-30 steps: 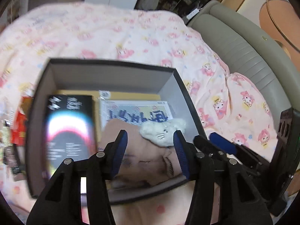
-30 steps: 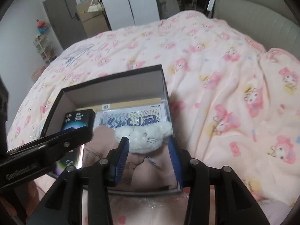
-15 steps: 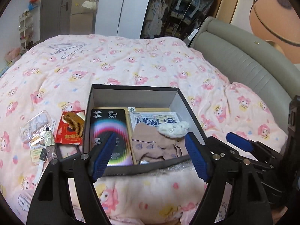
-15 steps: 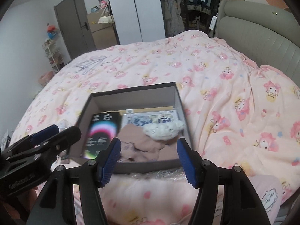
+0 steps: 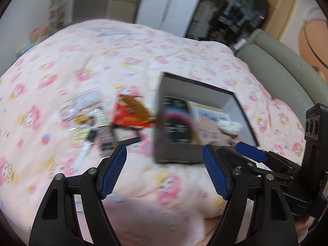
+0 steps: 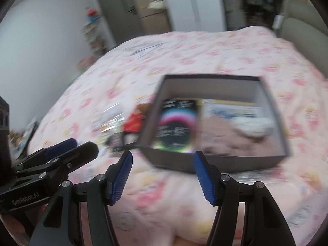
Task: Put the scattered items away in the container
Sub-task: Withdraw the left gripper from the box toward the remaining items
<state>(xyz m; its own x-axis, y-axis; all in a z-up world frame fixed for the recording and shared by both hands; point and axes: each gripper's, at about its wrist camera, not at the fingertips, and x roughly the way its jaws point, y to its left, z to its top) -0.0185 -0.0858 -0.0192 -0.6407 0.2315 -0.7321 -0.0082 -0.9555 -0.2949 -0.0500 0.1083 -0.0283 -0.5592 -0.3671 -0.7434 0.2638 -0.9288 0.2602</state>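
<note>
A dark open box (image 5: 178, 153) (image 6: 225, 162) sits on the pink bed. Inside lie a black packet with a rainbow ring (image 5: 177, 123) (image 6: 176, 129), a beige cloth (image 6: 221, 135) and a white plush (image 5: 228, 125) (image 6: 254, 126). Left of the box lie a red packet with a brown comb (image 5: 131, 113) (image 6: 134, 123), a clear case (image 5: 82, 104) and small cards (image 5: 102, 135). My left gripper (image 5: 164, 172) is open and empty, in front of the box's near left corner. My right gripper (image 6: 163, 177) is open and empty, in front of the same corner.
The pink patterned duvet (image 5: 92, 61) covers the bed. A grey padded headboard (image 5: 283, 78) runs along the right. Wardrobes and a door (image 6: 123, 12) stand beyond the bed. The right gripper shows at the lower right of the left wrist view (image 5: 251, 153).
Both grippers have pulled back from the box and swung left, and both have opened wider. The scattered items left of the box have come further into view. Frames are motion-blurred.
</note>
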